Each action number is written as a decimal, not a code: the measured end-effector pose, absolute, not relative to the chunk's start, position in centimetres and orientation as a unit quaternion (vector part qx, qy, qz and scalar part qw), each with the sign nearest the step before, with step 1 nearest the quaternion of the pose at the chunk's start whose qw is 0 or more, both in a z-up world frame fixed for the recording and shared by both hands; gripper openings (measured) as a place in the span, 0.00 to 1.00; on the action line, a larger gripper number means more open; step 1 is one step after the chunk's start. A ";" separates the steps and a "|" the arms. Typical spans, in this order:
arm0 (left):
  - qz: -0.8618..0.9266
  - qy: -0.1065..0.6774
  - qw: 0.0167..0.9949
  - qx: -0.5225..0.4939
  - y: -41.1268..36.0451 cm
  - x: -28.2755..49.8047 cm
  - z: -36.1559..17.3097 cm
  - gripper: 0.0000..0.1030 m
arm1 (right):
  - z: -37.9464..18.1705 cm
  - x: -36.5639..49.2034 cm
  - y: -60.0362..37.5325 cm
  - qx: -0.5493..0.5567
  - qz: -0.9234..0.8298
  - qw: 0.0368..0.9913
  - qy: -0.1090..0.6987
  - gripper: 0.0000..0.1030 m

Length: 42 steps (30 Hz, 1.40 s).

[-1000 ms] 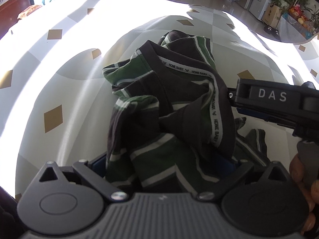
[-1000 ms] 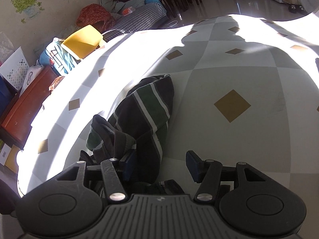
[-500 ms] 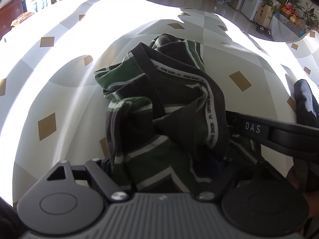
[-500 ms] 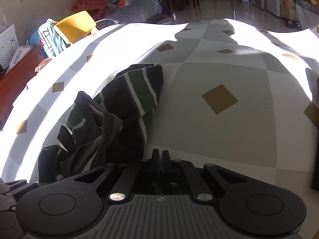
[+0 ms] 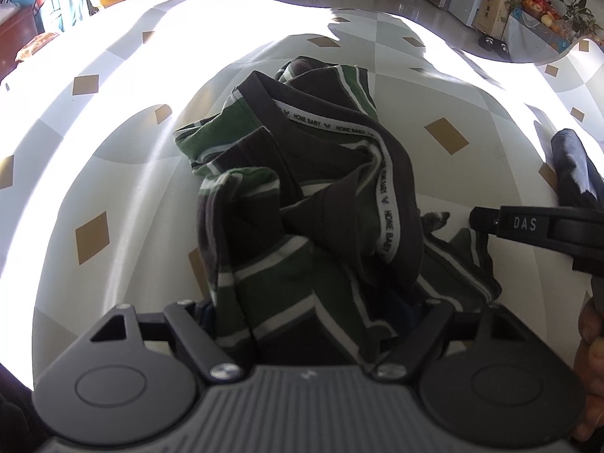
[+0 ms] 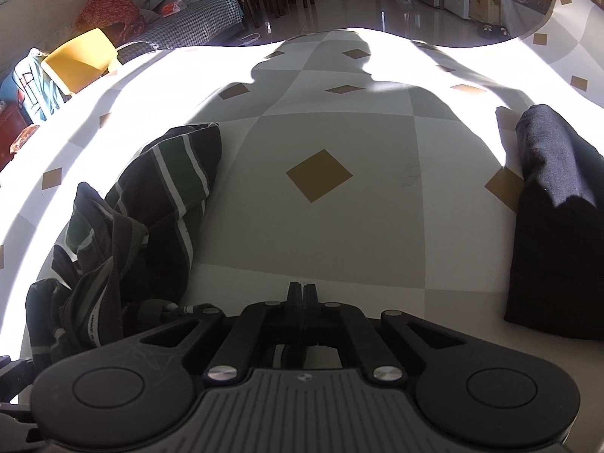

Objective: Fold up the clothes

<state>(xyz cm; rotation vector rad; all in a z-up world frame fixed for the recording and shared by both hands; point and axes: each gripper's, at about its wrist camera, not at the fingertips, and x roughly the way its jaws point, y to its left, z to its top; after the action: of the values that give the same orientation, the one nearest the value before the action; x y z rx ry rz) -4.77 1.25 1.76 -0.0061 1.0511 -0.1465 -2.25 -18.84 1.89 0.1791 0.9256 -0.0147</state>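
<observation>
A crumpled dark shirt with green and white stripes (image 5: 302, 196) lies on the patterned tablecloth (image 5: 113, 158); a white lettered band runs round its collar. My left gripper (image 5: 309, 313) sits at its near end. A thick bunch of the cloth fills the gap between its fingers and they press on it. In the right wrist view the same shirt (image 6: 162, 204) lies to the left. My right gripper (image 6: 301, 294) is shut with nothing between its fingers, just right of the shirt's edge. In the left wrist view the right gripper (image 5: 476, 219) reaches in from the right, clear of the shirt.
A folded dark navy garment (image 6: 555, 207) sits at the right on the tablecloth (image 6: 377, 132), also seen as the navy garment (image 5: 573, 173). A hand (image 5: 592, 343) holds the right gripper. Beyond the table's far edge are a yellow chair (image 6: 79, 60), a sofa and the floor.
My left jaws narrowed onto the bunched shirt. My right jaws shut with nothing in them, and the gripper swung right, away from the shirt, bringing the navy garment into view.
</observation>
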 end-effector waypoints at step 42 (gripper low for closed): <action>-0.035 0.495 0.868 -0.026 2.6 -4.1 1.5 1.00 | 2.0 0.4 -13.2 0.142 0.184 0.883 0.408 0.43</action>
<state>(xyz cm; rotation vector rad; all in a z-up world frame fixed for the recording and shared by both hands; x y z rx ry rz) -4.15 2.63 1.48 -0.0546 1.0370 -0.0737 0.42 -13.20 2.01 0.2955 0.8504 0.3833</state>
